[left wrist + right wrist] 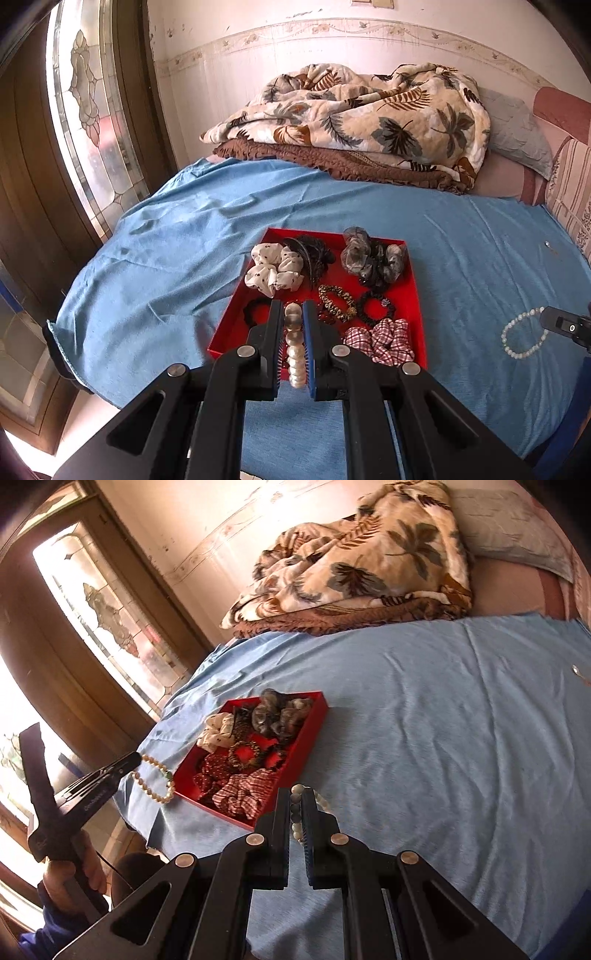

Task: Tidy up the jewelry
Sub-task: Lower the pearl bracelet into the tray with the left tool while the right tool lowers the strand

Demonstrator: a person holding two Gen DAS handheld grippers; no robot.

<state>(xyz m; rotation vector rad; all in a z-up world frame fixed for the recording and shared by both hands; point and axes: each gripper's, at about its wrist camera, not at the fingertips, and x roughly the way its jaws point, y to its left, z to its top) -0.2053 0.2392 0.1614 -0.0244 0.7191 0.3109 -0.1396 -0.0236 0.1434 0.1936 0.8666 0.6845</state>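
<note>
A red tray (231, 321) lies on the blue sheet and holds several scrunchies and hair ties. My left gripper (292, 306) hangs over the tray's near left corner, shut on a cream pearl bracelet (295, 354) that runs between its fingers. From the right wrist view that gripper (135, 758) is left of the tray (312, 734), with the pearl bracelet (171, 788) dangling from its tip. My right gripper (295, 793) is shut on a pale bead bracelet (321, 798), just off the tray's near right corner. The left wrist view shows this gripper (546, 317) at the right edge, its bracelet (521, 355) hanging as a loop.
A folded leaf-print blanket (351, 118) and a grey pillow (517, 129) lie at the far end of the bed. A wooden door with stained glass (88, 110) stands left. A small shiny item (546, 244) rests on the sheet far right. A hand (70, 878) grips the left tool.
</note>
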